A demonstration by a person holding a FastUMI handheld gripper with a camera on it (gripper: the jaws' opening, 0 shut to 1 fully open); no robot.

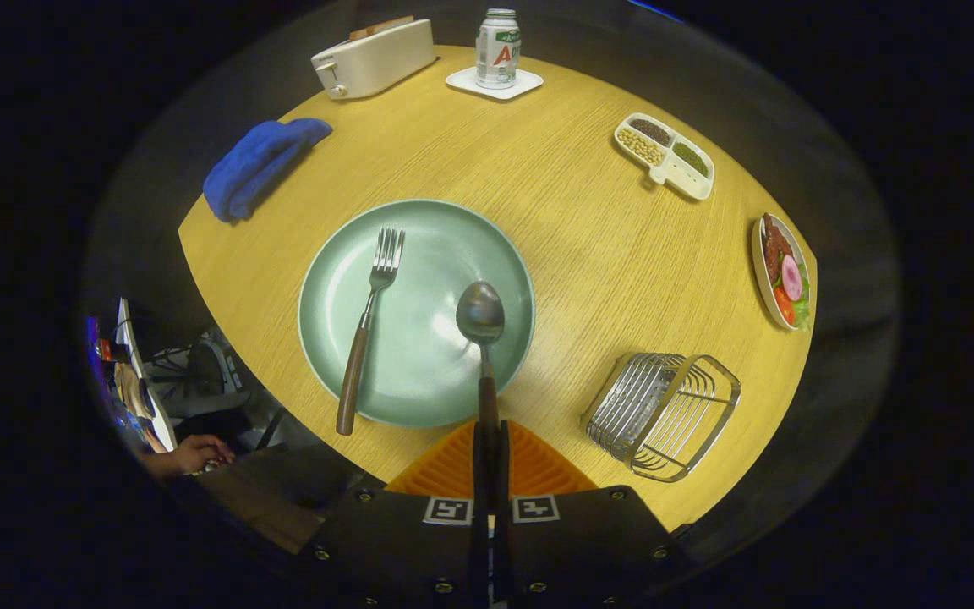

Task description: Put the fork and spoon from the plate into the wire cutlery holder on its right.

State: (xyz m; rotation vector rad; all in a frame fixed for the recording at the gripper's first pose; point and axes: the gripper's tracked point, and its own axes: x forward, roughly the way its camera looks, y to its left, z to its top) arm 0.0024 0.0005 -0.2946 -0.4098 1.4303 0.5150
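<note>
Spoon [480, 317] clamped by its handle in closed hand-held gripper [488, 448], bowl raised over plate [326, 338] | fork [366, 326] lying on plate, untouched | wire cutlery holder [663, 414] right of plate, empty, tilted toward counter [571, 245] edge | open counter between plate and holder | both pieces left to place.

We count one green plate [416, 355], one fork [371, 311] and one spoon [482, 326]. One wire cutlery holder [663, 413] stands on the table, with one toaster [374, 57], one can [497, 48] on one coaster [525, 84], and one blue cloth [260, 164]. One divided dish [664, 156] has, as far as we can make out, three filled sections. One plate of food [783, 272] completes our tally.
</note>
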